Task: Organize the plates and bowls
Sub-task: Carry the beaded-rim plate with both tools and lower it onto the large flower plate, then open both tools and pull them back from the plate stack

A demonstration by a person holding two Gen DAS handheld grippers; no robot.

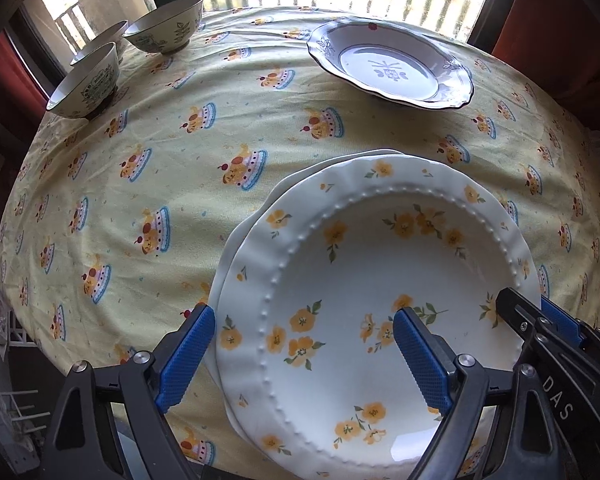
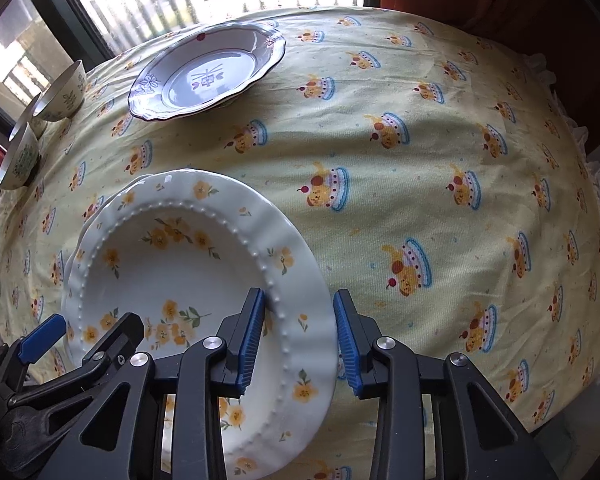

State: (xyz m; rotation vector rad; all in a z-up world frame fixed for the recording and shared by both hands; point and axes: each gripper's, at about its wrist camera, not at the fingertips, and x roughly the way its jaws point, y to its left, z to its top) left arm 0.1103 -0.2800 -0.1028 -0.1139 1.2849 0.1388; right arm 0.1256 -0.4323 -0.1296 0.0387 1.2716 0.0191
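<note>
Surface point(image 1: 220, 128): round, covered by a pale yellow cloth printed with cartoon cakes; it carries all the dishes and stands by a bright window.

Flowered plate point(image 1: 380, 280): white, deep, with yellow blossoms and a beaded ring inside the rim. It is the landmark here, lying at the near edge of the surface on top of a second white plate.

Lower plate point(image 1: 236, 240): plain white edge showing just outside the flowered plate's left and far rim, directly beneath it.

Grey plate point(image 1: 392, 68): scalloped, dark-edged, with a blue motif at its centre; it sits beyond the flowered plate, well apart from it, towards the window.

Bowls point(image 1: 88, 88): three small patterned bowls grouped far left of the flowered plate at the surface's edge, near one another; the back pair look close enough to touch, but I cannot tell for sure.

Left gripper point(image 1: 304, 356): its blue-padded fingers point(image 1: 188, 356) are spread wide, one outside the flowered plate's left rim, the other over the plate's well. Neither pad clearly presses the china.

Right gripper point(image 2: 298, 340): its fingers point(image 2: 252, 336) straddle the flowered plate's right rim, one pad inside against the beaded ring, the other just outside the edge with a thin gap showing. Fingers apart, not clamped.
</note>
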